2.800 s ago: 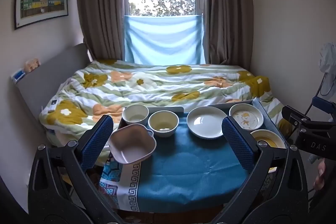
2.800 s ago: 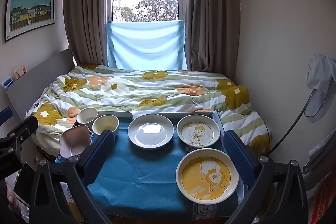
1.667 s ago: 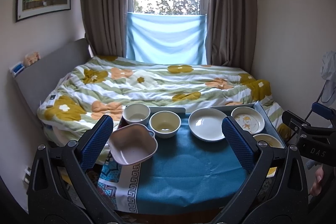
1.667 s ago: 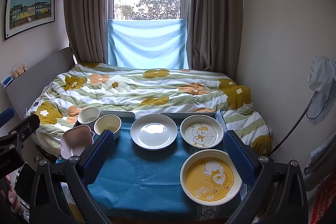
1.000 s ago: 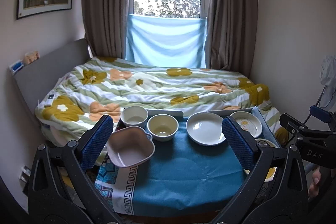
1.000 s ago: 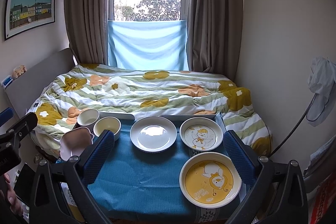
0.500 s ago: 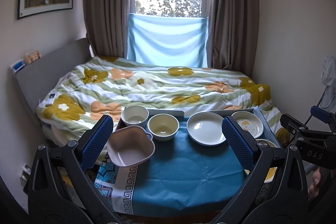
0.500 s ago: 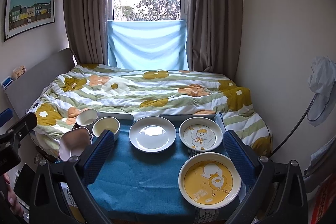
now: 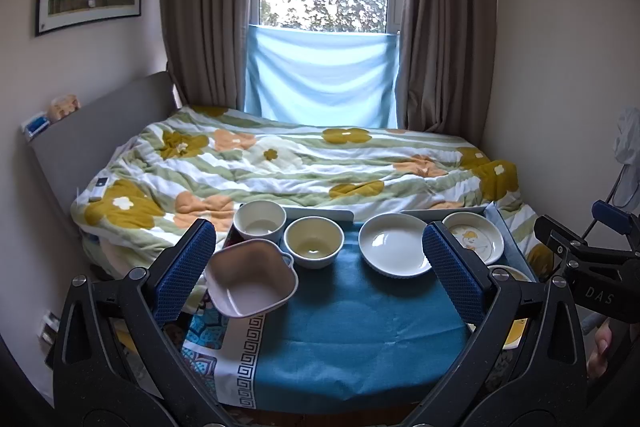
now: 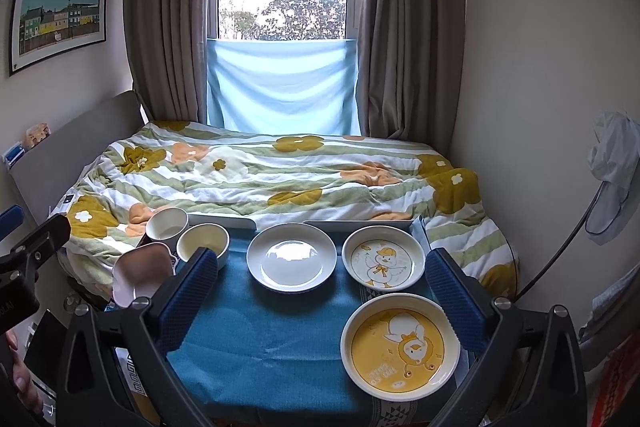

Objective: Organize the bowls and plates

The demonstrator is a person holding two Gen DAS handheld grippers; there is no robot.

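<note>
Left gripper (image 9: 319,269): fingers spread wide, holding nothing; pink bowl (image 9: 252,279) at 9 o'clock.
Right gripper (image 10: 318,297): fingers wide, holding nothing; yellow plate (image 10: 400,345) at 4 o'clock.

The right tool (image 9: 596,269) body reads "DAS".

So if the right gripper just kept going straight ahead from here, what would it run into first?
Probably the plain white plate, which sits near the centre of the right gripper's open gap. The yellow duck plate lies nearer but off to the right. Height over the blue cloth is unclear.
</note>
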